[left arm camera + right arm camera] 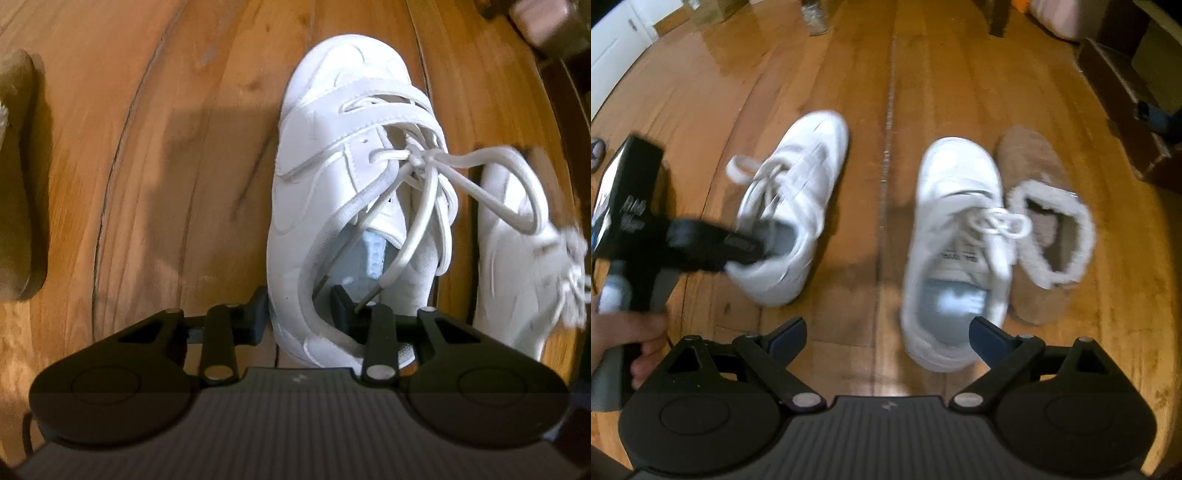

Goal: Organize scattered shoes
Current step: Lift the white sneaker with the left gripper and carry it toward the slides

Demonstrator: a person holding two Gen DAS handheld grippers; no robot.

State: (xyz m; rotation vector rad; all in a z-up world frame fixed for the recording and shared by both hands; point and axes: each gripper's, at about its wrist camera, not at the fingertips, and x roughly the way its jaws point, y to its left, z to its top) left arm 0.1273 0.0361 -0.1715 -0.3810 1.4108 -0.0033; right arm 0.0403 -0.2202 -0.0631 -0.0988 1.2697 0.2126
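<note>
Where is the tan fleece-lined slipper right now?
In the right wrist view the tan slipper lies on the wooden floor at right of centre, right beside the nearer white sneaker, both toes pointing away from the camera.

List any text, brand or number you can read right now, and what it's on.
Nothing is legible.
Tongue label on the loose sneaker beside the slipper: dark print, too blurred to read.
White markings on the body of the left tongs: too blurred to read.
Held sneaker: no print visible.
</note>
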